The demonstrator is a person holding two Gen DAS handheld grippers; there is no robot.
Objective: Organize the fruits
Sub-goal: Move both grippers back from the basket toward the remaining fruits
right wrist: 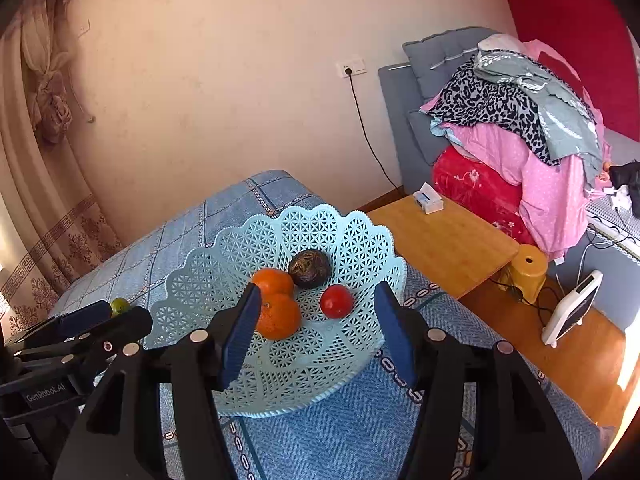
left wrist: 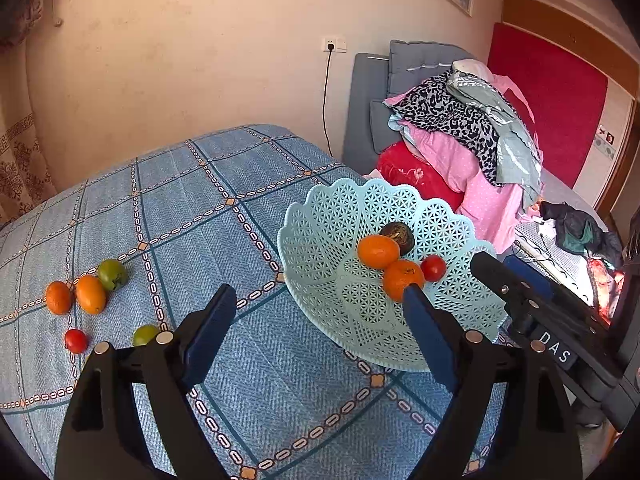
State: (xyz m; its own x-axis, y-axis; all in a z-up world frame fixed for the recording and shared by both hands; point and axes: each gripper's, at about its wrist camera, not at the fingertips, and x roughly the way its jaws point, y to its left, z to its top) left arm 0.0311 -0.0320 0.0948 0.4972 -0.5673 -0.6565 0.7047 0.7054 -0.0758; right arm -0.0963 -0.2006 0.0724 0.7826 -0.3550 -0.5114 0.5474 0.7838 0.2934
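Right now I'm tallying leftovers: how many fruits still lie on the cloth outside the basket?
5, left of the basket: orange fruits, green fruits, red fruit. The jaws may hide more.

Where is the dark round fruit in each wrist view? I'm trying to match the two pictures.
Left wrist view: the dark round fruit lies at the far side of the basket, right of centre, just behind an orange.
Right wrist view: the same fruit sits mid-frame, at the back of the basket.
Shared landmark: the red tomato, beside it in both.
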